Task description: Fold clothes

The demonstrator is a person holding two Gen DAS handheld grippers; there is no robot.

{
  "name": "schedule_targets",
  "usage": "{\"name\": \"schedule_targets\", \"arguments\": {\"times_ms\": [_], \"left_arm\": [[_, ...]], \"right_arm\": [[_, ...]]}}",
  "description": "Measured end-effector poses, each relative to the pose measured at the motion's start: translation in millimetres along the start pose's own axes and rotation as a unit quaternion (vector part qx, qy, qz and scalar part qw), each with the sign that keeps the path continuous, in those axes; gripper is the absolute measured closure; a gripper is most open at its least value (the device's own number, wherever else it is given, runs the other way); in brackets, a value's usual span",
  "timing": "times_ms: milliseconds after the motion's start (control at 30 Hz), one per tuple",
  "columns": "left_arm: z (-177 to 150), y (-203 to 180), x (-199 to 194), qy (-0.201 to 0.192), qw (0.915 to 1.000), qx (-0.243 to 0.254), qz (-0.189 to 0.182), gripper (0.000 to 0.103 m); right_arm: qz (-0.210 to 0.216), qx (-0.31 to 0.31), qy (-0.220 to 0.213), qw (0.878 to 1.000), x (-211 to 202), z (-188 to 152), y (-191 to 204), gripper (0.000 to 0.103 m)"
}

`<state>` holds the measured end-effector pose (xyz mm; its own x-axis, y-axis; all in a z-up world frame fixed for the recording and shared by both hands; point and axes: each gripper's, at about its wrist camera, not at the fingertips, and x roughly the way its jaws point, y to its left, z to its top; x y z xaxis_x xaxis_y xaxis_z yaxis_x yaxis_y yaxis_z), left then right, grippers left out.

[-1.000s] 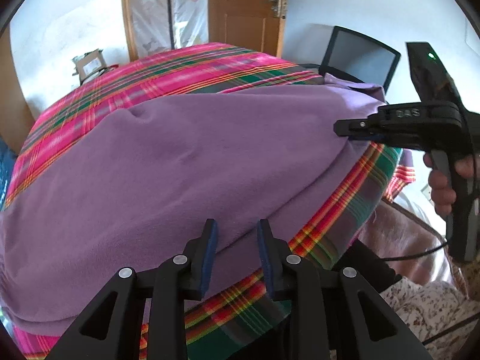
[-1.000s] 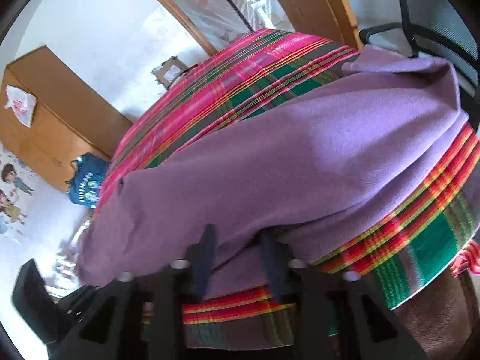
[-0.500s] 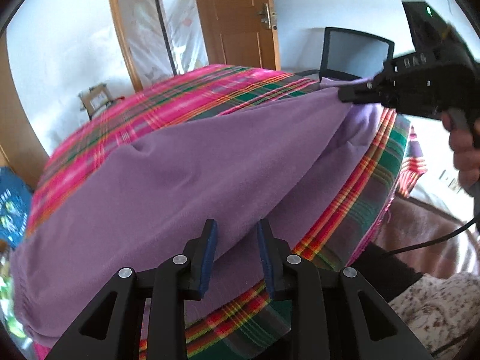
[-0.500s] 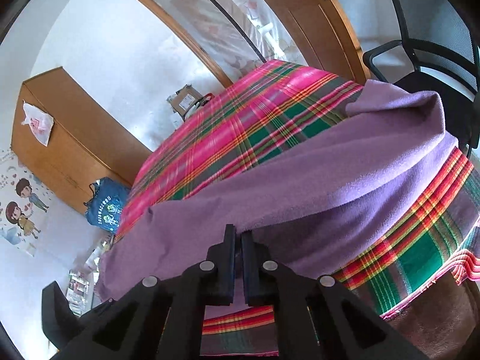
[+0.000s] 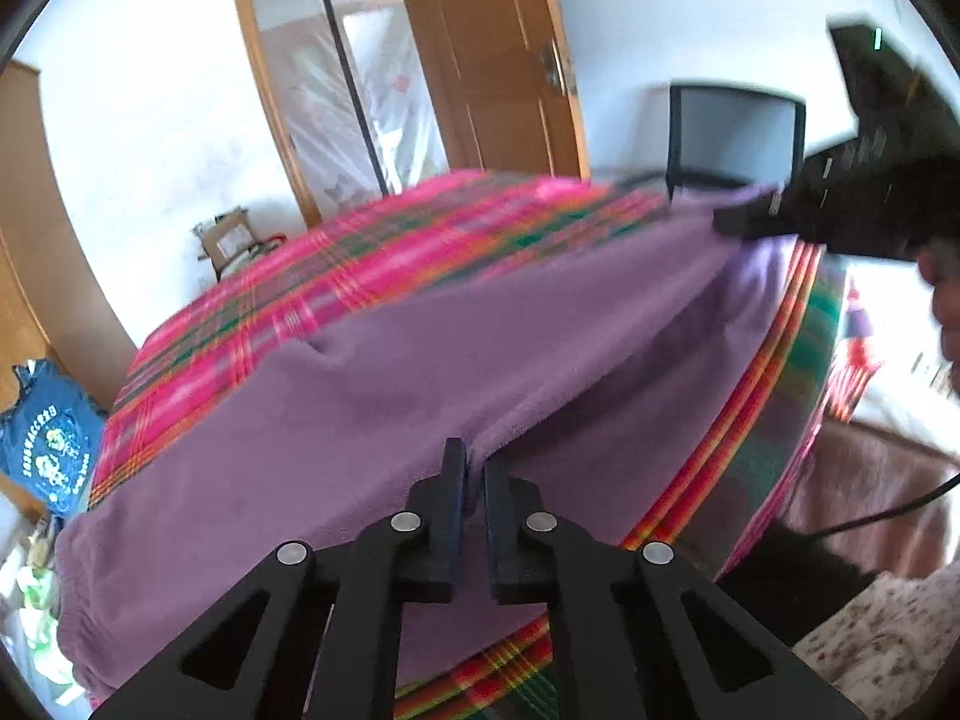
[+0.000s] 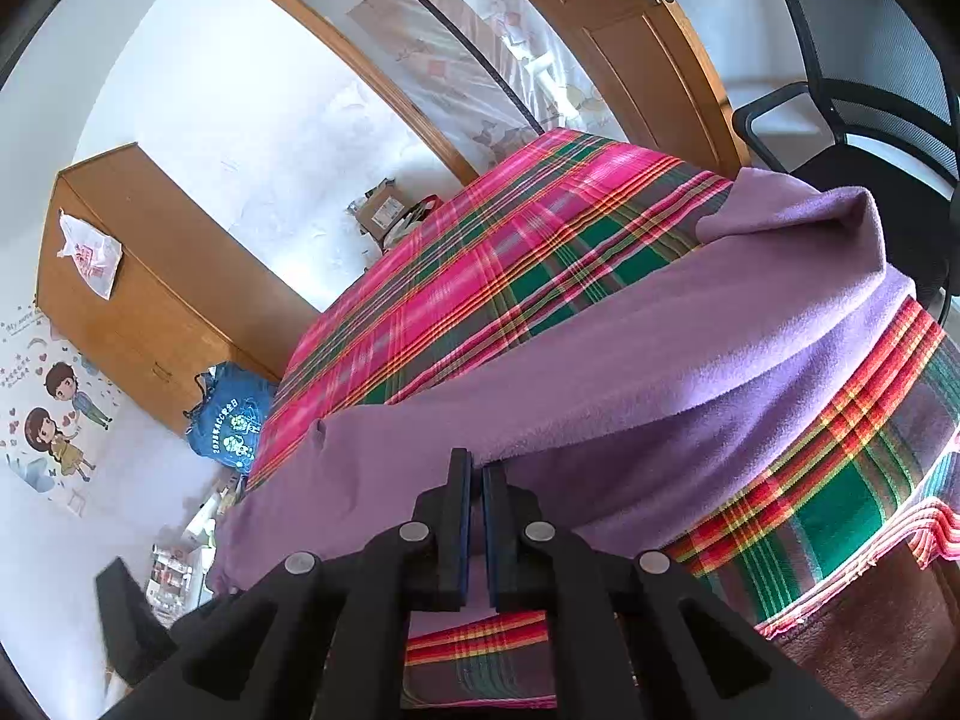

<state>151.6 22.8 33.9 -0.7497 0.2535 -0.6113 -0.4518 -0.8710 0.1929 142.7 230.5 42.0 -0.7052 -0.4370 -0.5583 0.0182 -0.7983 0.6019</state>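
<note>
**Both tongs clenched on the purple cloth**

Left tongs (image 5: pixel 474 468) are closed on the near edge of the purple cloth (image 5: pixel 372 396), a ridge of fabric pinched between the two dark pads and rising from the gap. Right tongs (image 6: pixel 471 480) are likewise clamped on the same cloth (image 6: pixel 630 372), their pads nearly touching, with fabric caught between them. In the left wrist view the right tongs (image 5: pixel 729 222) also show at the far right, blurred, biting the cloth's far corner, with part of a hand (image 5: pixel 942 294) behind them.

The cloth lies spread across the near half of a surface covered by a pink, green and red plaid sheet (image 6: pixel 480 276); whether that surface is a bed or a tabletop I cannot tell. The cloth's near edge is lifted where the tongs hold it, and a fold runs diagonally from one grip toward the other. Its far right corner is bunched into a peak (image 6: pixel 840 210). The plaid's striped border hangs below the cloth on the right side (image 6: pixel 840 480).

Behind the sheet stand a wooden door (image 5: pixel 498 60), a glass-panelled frame (image 5: pixel 336 90) and a black mesh chair (image 6: pixel 870 72). A wooden cabinet (image 6: pixel 150 276) stands at left, with a blue bag (image 6: pixel 231 420) at its foot and a cartoon poster (image 6: pixel 54 414) on the wall beside it.
</note>
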Motion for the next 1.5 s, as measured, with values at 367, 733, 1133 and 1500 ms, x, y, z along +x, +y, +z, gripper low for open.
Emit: {"name": "schedule_targets", "arguments": {"times_ms": [367, 733, 1133, 1500], "left_arm": [[-8, -3, -18, 0.010, 0.9993, 0.006, -0.036, 0.098], [-26, -11, -2, 0.057, 0.9973, 0.017, -0.042, 0.096], [-22, 13, -4, 0.083, 0.9922, -0.026, -0.089, 0.090], [-4, 37, -16, 0.068, 0.9783, -0.093, -0.172, 0.080]], "right_arm": [[-0.010, -0.008, 0.010, 1.000, -9, -11, -3, 0.099], [-0.046, -0.002, 0.064, 0.997, 16, -32, -23, 0.099], [-0.134, -0.085, 0.052, 0.986, -16, -13, -30, 0.095], [-0.273, -0.171, -0.008, 0.947, -11, 74, -56, 0.067]]}}
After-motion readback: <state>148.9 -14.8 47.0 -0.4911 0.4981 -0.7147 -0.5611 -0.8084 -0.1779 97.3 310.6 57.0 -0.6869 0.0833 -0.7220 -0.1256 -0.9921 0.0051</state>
